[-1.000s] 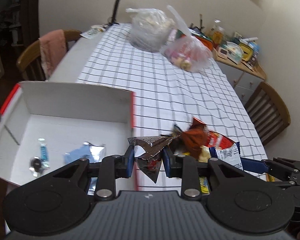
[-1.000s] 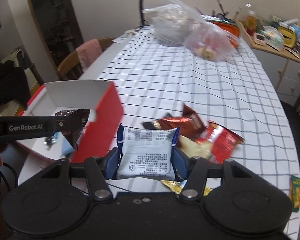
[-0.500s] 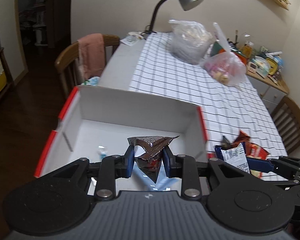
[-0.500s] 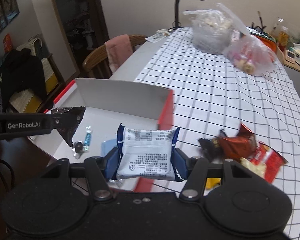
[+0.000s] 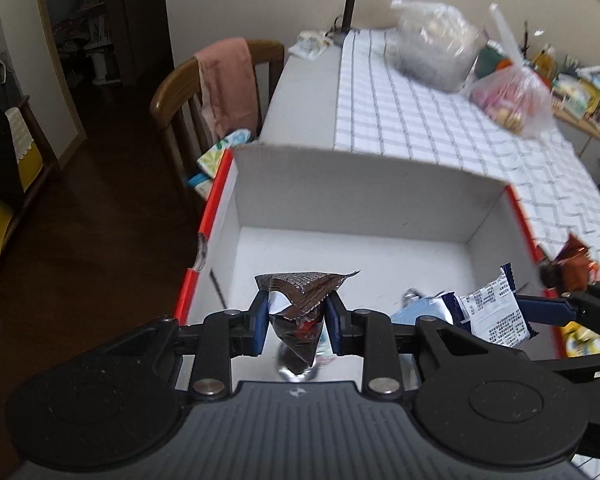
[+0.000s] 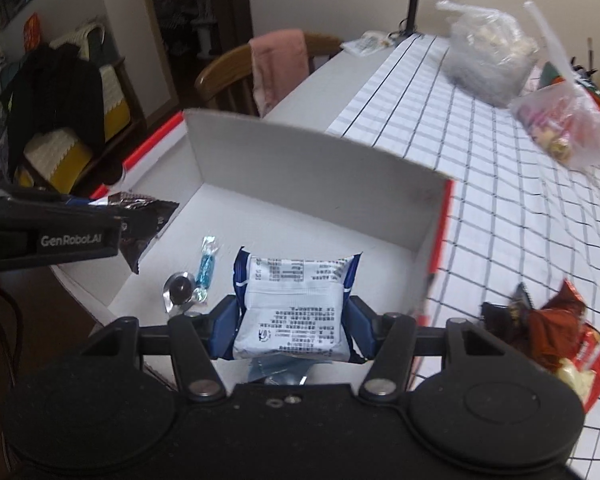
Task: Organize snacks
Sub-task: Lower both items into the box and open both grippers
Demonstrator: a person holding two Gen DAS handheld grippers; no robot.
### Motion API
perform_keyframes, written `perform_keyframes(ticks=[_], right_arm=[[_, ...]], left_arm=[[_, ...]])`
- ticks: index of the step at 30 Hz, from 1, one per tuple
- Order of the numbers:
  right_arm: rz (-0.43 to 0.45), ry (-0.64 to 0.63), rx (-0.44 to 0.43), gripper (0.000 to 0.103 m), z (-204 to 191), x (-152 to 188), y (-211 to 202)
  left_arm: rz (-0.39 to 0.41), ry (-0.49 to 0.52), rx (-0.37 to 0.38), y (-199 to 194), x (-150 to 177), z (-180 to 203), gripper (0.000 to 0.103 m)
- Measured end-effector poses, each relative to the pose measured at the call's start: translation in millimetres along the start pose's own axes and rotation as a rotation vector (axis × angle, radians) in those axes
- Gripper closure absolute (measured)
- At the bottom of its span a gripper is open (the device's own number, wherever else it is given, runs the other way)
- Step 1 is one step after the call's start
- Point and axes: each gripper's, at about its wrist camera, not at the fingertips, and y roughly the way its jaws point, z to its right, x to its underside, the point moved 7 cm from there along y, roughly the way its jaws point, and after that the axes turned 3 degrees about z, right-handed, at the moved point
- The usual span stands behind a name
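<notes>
My left gripper (image 5: 296, 320) is shut on a dark brown foil snack packet (image 5: 300, 300) and holds it above the open white box with red edges (image 5: 360, 184). My right gripper (image 6: 292, 320) is shut on a white and blue snack packet (image 6: 294, 304), also above the box (image 6: 300, 168). In the right wrist view the left gripper's packet (image 6: 144, 220) hangs over the box's left side. A blue wrapped candy (image 6: 207, 266), a small silver-wrapped sweet (image 6: 180, 290) and a light blue packet (image 6: 276, 366) lie on the box floor.
Red and brown snack packets (image 6: 556, 320) lie on the checked tablecloth (image 6: 500, 200) right of the box. Two filled plastic bags (image 6: 488, 56) and a desk lamp (image 6: 416, 0) stand at the far end. A wooden chair with a pink cloth (image 6: 276, 64) is left of the table.
Both grippers have moved left from the snack pile to over the box, each still holding its packet.
</notes>
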Motion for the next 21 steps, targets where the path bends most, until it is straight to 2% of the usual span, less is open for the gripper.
perform_keyframes(ticks=[8, 11, 21], right_arm=[[-0.08, -0.065, 0.026, 0.046, -18, 1, 37], [-0.107, -0.071, 0.029, 0.046, -20, 5, 43], [-0.115, -0.066, 0.051, 0.045, -19, 5, 47]], left_arm=[[-0.073, 0.051, -0.021, 36, 7, -6, 0.074], [-0.076, 0.087, -0.028, 41, 8, -2, 0.074], [-0.146, 0.157, -0.021, 58, 19, 14, 0.074]])
